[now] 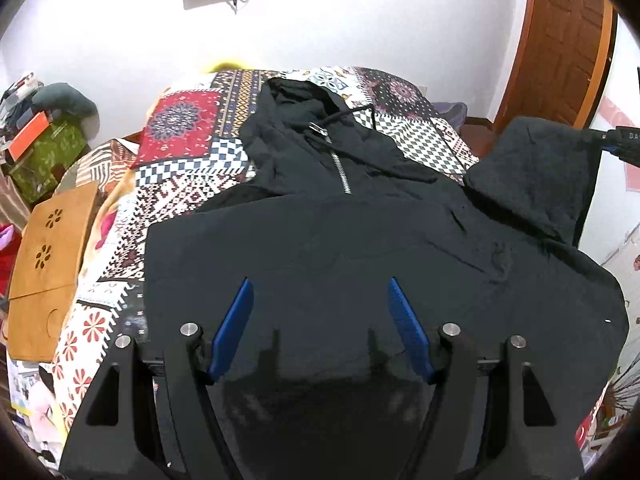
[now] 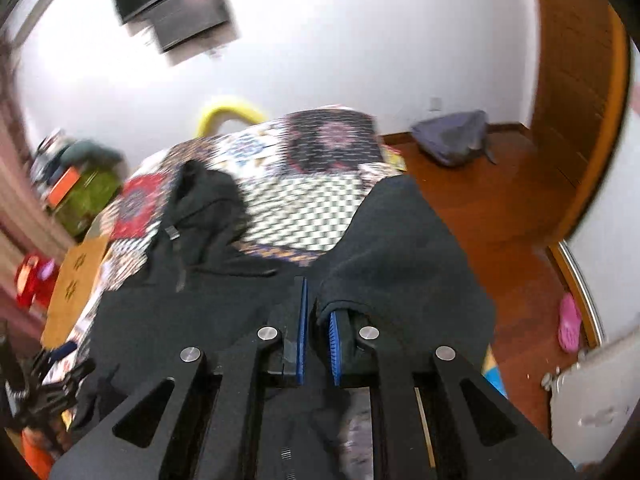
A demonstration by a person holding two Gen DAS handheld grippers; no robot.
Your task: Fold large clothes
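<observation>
A black zip hoodie (image 1: 340,240) lies face up on the patterned bedspread (image 1: 188,128), hood at the far end. My left gripper (image 1: 320,292) is open, hovering over the hoodie's lower body with nothing between its blue pads (image 1: 236,328). My right gripper (image 2: 316,312) is shut on the hoodie's right sleeve (image 2: 400,248) and holds it lifted above the bed. In the left wrist view that sleeve (image 1: 536,176) hangs raised at the right, with the right gripper (image 1: 620,140) at its top edge. The right wrist view is motion-blurred.
A brown wooden board (image 1: 48,264) lies at the bed's left edge. Boxes and clutter (image 1: 44,140) stand at the far left. A wooden door (image 1: 560,40) and red-brown floor (image 2: 500,208) with a grey bag (image 2: 452,136) are at the right.
</observation>
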